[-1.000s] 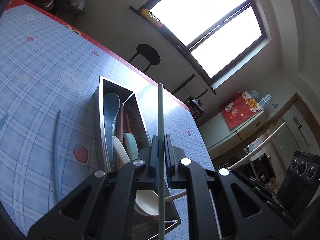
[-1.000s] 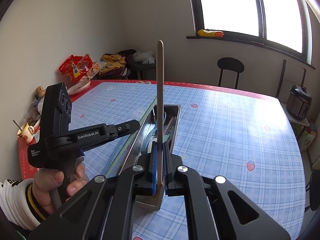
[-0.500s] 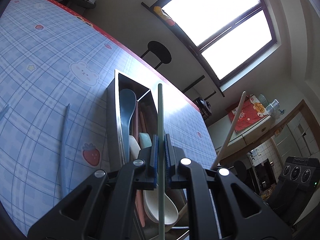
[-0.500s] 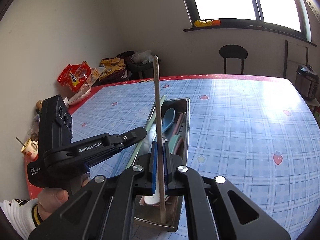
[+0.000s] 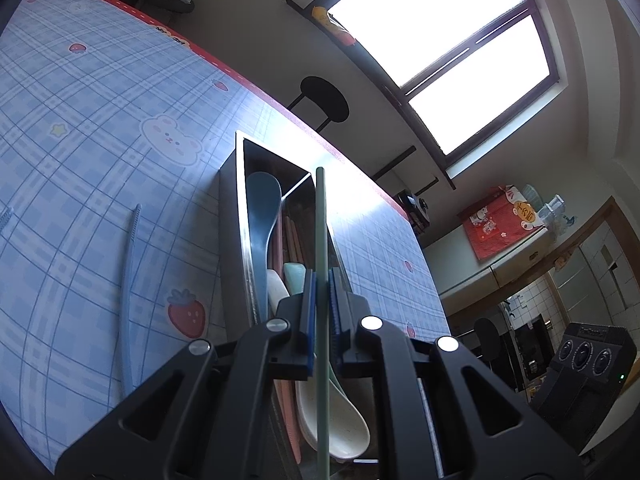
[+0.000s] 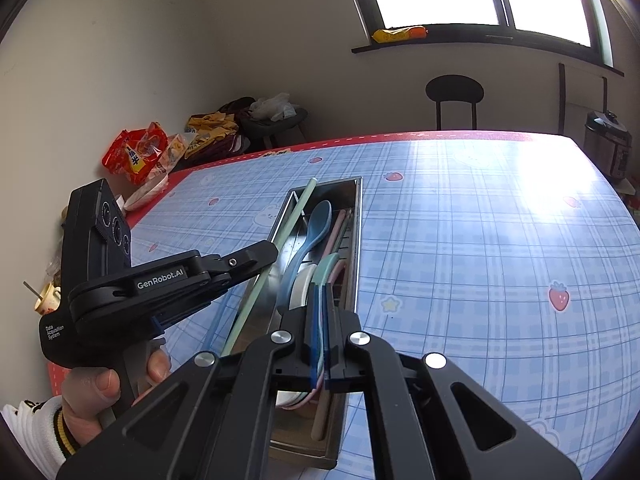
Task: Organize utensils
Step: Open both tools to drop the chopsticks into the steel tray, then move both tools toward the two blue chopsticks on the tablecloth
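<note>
While my left hand-held gripper [image 5: 320, 300] stays out of it, clamped on the green chopstick [image 5: 321, 240] over the metal tray [image 5: 240, 216], I judge the stick light, stiff, slippery; grip mid-shaft. Right hand-held gripper [image 6: 320, 316] clenched; whether it pinches anything is hidden. Tray's near end cut off.

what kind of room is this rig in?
Likely a home dining room beside a kitchen: a table under a strawberry-print cloth, a steel utensil tray holding spoons, a cooker by the wall, and tiled kitchen walls through a doorway.
</note>
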Action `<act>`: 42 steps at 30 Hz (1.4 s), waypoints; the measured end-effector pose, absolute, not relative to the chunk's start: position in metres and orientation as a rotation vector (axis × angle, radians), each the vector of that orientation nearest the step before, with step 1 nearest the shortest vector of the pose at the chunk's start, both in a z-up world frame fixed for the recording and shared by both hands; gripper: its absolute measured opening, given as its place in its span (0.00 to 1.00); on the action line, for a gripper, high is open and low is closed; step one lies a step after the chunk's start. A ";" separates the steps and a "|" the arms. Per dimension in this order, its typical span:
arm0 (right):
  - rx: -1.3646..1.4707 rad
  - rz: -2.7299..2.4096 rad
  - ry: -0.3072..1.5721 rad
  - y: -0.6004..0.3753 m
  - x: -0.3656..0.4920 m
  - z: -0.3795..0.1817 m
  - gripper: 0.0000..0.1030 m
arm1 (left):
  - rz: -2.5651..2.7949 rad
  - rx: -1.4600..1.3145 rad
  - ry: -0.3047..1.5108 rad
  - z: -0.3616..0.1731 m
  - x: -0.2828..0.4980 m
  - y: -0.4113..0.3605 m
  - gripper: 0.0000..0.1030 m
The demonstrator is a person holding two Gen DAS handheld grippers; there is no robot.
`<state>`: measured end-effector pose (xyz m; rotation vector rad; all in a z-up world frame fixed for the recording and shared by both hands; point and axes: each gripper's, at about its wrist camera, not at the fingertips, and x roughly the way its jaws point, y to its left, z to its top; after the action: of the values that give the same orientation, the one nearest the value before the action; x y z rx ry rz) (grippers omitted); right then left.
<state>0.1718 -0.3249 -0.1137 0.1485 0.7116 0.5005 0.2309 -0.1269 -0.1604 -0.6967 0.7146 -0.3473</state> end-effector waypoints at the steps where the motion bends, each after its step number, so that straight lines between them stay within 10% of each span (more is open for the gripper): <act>1: 0.143 0.501 0.712 -0.325 0.170 -0.114 0.02 | -0.342 -0.693 0.715 -0.161 0.231 -0.127 0.10; 25: 0.136 0.529 0.673 -0.279 0.131 -0.108 0.05 | -0.287 -0.422 0.571 -0.087 0.166 -0.069 0.31; 37: 0.041 0.572 0.735 -0.186 0.116 -0.121 0.30 | -0.159 -0.060 0.585 -0.086 0.109 0.040 0.65; 42: -0.024 0.525 0.768 -0.160 0.115 -0.133 0.55 | -0.179 0.042 0.610 -0.108 0.102 0.048 0.85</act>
<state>0.1152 -0.1598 -0.1332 -0.0235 0.7681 0.5249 0.1021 0.0481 -0.1083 0.0422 0.6096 -0.1794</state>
